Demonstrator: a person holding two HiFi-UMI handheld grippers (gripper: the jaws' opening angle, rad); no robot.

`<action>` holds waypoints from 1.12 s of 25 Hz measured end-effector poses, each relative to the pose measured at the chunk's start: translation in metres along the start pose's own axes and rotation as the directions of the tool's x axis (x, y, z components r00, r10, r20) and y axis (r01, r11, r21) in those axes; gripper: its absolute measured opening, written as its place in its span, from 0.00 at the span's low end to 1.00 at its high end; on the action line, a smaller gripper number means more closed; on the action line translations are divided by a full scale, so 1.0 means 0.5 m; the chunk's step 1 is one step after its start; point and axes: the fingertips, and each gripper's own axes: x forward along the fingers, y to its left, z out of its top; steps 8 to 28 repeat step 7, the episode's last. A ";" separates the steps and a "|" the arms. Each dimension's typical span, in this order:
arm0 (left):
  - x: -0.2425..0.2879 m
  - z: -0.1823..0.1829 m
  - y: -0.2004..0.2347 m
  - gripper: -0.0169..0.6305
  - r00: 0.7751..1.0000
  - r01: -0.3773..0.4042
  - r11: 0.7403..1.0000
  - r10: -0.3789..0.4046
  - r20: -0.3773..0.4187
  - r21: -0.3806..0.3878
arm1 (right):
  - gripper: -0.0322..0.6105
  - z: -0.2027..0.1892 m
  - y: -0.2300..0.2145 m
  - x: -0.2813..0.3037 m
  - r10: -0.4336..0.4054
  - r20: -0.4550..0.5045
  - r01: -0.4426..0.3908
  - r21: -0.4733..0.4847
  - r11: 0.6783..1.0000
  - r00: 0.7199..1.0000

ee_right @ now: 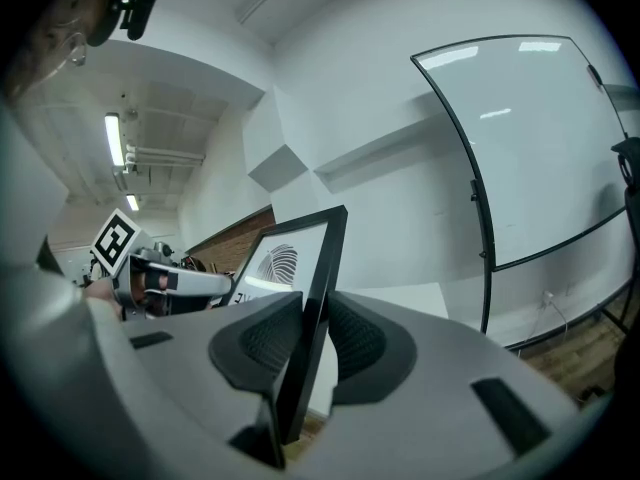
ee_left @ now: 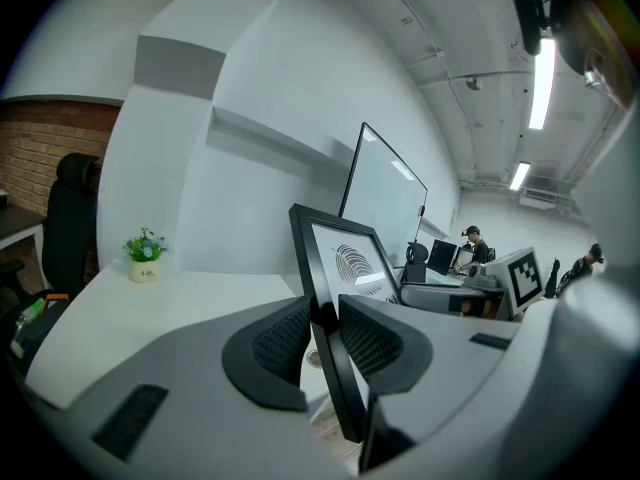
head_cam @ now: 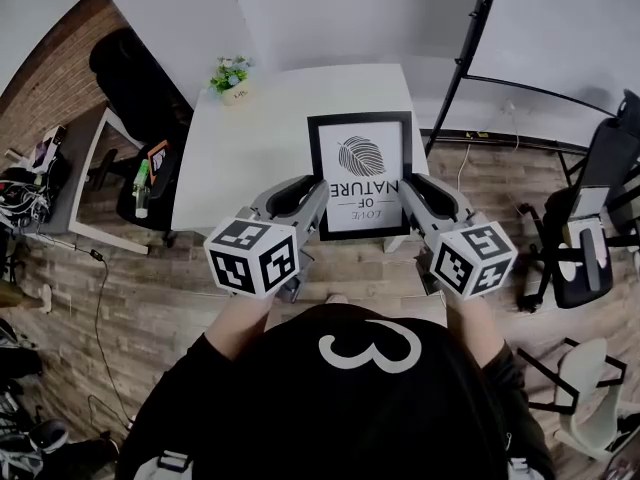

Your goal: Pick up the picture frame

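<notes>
White table (head_cam: 250, 148) beyond; picture frame (head_cam: 361, 175) portrait, print upside-down.

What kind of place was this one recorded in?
Most likely an office or shared workroom: a plain white table, a swivel office chair, a large whiteboard, and in the background a person at a monitor.

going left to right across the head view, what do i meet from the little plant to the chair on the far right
potted plant -> left gripper -> picture frame -> right gripper -> office chair
</notes>
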 end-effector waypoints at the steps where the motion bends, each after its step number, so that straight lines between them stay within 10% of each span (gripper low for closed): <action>1: -0.002 0.003 -0.001 0.18 1.000 -0.001 1.000 0.001 0.002 -0.002 | 0.20 0.003 0.002 -0.001 0.002 0.001 -0.002 0.001 1.000 1.000; 28: -0.010 0.003 -0.014 0.18 1.000 0.004 1.000 -0.004 0.006 -0.007 | 0.20 0.002 0.004 -0.014 0.001 -0.005 0.000 0.014 1.000 1.000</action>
